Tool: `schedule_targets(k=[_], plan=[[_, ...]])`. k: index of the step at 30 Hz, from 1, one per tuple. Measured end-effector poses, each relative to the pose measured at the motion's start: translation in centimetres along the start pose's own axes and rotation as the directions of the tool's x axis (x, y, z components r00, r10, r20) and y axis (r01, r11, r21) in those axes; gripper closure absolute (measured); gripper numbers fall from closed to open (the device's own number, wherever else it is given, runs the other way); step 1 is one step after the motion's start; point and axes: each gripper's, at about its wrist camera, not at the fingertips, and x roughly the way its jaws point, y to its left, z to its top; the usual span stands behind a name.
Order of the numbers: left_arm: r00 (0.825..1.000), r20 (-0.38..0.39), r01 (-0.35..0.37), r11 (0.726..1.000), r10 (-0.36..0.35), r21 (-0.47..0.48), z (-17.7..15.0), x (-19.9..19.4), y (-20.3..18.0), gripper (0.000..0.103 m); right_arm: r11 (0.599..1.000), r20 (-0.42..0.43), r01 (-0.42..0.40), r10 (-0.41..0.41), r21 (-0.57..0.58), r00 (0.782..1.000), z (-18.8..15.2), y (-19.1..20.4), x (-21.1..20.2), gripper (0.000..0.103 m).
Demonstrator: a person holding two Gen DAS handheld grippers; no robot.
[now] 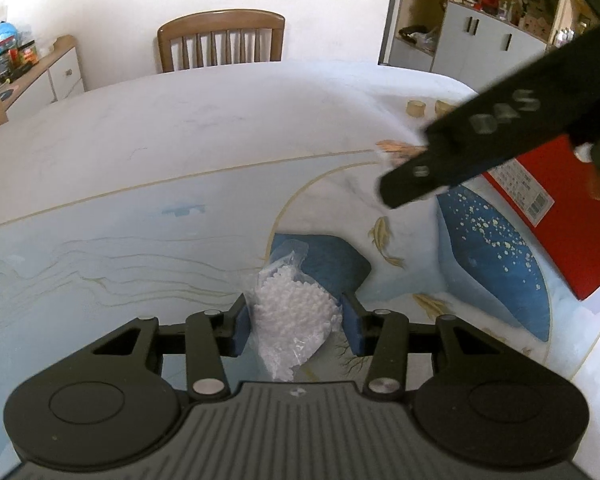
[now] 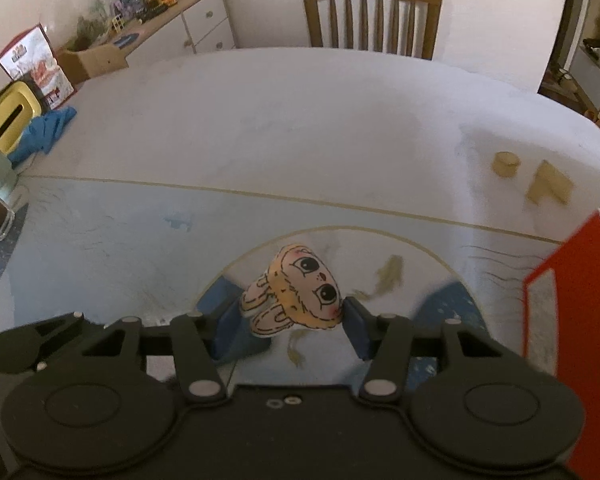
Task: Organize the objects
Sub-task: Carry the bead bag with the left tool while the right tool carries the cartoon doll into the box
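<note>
both wrist views look down close over the table (image 1: 140, 128) toward the same far wooden chair (image 2: 372, 16).

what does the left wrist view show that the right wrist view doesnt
Only the left wrist view: the left tongs closed around a clear bag of white beads, the other tool's black arm crossing the upper right, and grey cabinets.

Only the right wrist view: the right tongs gripping a cartoon bunny-face toy, a yellow box and a blue cloth at the table's left edge.

Both: the painted table, the wooden chair, the red box, two small wooden blocks and the sideboard.
</note>
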Motion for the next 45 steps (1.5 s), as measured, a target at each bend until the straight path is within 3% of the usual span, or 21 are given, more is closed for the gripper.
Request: schedule_targets(k=[8, 20, 31, 45], plan=[[1.0, 0.005, 0.023, 1.0, -0.023, -0.02, 1.0, -2.7, -0.8, 0.058, 1.0, 0.053, -0.004, 0.003, 0.025, 0.999, -1.7, -1.2, -4.7, 0.049], [0.997, 0.058, 0.043, 0.997, -0.047, 0.071, 3.7, -6.9, -4.8, 0.058, 0.998, 0.158, 0.053, -0.058, 0.041, 0.986, -4.0, -4.9, -11.9, 0.049], [0.994, 0.1, 0.035, 0.987, -0.051, 0.157, 7.2, -8.5, -10.6, 0.058, 0.991, 0.216, 0.107, -0.121, 0.076, 0.969, -6.2, -11.3, -15.9, 0.049], [0.993, 0.08, 0.064, 0.972, -0.084, 0.226, 9.6, -7.1, -20.4, 0.058, 0.982, 0.22, 0.174, -0.185, 0.067, 0.958, -9.6, -21.2, -19.4, 0.049]])
